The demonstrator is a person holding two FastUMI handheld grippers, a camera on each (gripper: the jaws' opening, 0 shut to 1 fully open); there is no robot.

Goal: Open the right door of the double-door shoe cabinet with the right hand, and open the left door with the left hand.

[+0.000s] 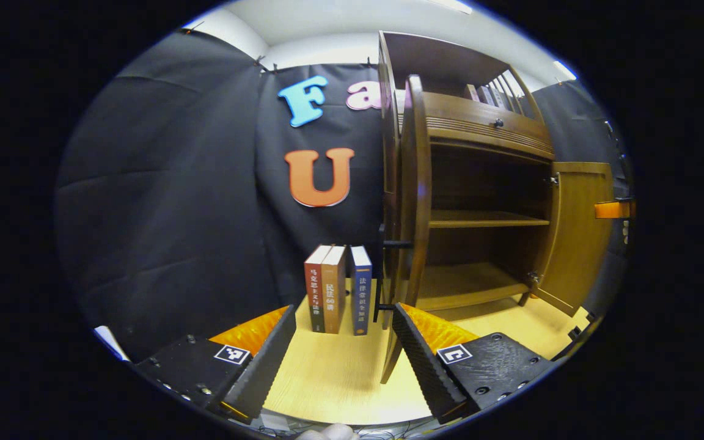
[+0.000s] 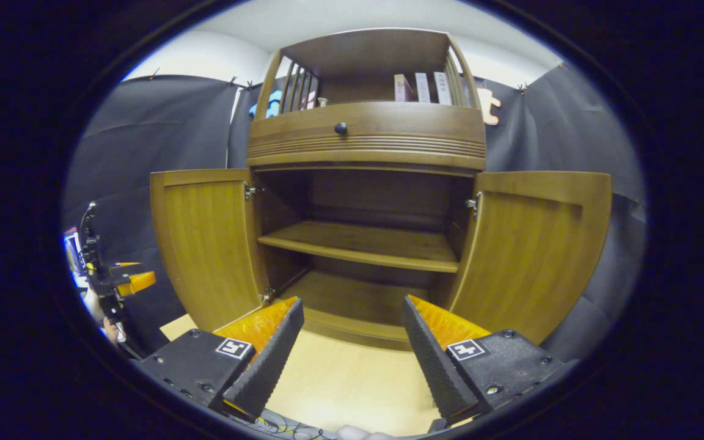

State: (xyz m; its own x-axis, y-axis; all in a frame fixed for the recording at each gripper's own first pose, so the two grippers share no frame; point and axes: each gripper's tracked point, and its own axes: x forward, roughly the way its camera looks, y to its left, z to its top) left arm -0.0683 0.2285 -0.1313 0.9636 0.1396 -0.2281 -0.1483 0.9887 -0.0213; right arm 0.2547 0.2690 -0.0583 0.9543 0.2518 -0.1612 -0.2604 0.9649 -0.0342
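Note:
The wooden shoe cabinet stands with both doors swung out. In the right gripper view its left door and right door flank bare inner shelves. My right gripper is open in front of the cabinet's base, holding nothing. In the left gripper view the left door shows edge-on, its black handle on the outer face. My left gripper is open, its right finger close beside the handle's lower post. The right door stands open farther off.
Three upright books stand on the pale wooden floor left of the cabinet. A drawer with a dark knob sits above the doors, with books on the top shelf. The other gripper shows at the far left.

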